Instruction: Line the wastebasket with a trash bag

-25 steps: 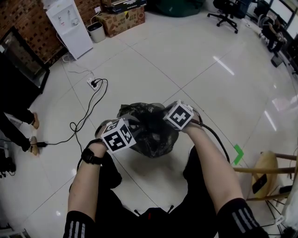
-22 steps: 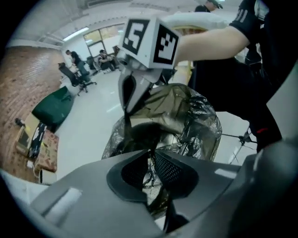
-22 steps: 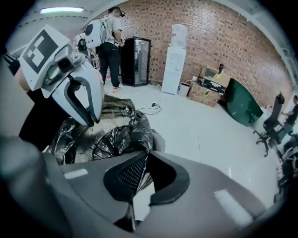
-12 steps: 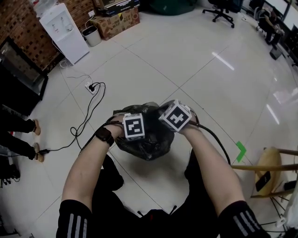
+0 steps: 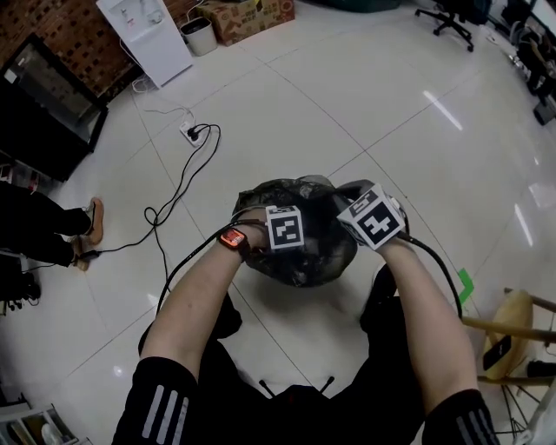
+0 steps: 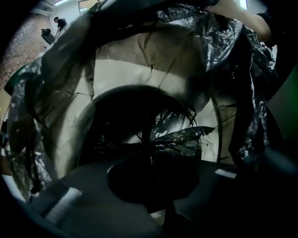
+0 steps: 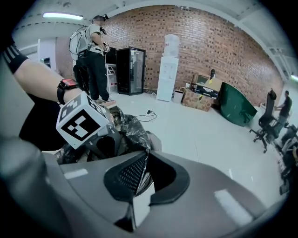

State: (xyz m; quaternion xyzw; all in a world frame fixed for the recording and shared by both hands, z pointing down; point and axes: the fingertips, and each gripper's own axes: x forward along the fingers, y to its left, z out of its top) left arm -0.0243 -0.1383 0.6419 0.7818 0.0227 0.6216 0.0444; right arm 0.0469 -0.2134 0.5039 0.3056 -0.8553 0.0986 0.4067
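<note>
A black trash bag (image 5: pixel 306 252) lies crumpled over the wastebasket on the white floor in front of my knees. My left gripper (image 5: pixel 285 228) points steeply down into the bag's mouth. In the left gripper view its jaws (image 6: pixel 151 155) are shut on a pinched fold of the bag film (image 6: pixel 186 135), with creases running out from the pinch. The bag's walls (image 6: pixel 60 107) rise all round. My right gripper (image 5: pixel 375 217) sits at the bag's right edge. Its jaws (image 7: pixel 142 160) are shut on the wastebasket's mesh rim (image 7: pixel 132 173), with the bag's edge (image 7: pixel 132 130) bunched beyond.
A power strip with a black cable (image 5: pixel 193 133) lies on the floor to the back left. A water dispenser (image 5: pixel 148 35), a small bin (image 5: pixel 200 35) and a cardboard box (image 5: pixel 252 13) stand at the back. A person's legs (image 5: pixel 43 235) are at left, a wooden chair (image 5: pixel 512 330) at right.
My left gripper has gone from the bag's left side down into its mouth and tipped steeply down. The right gripper has stayed at the right edge.
</note>
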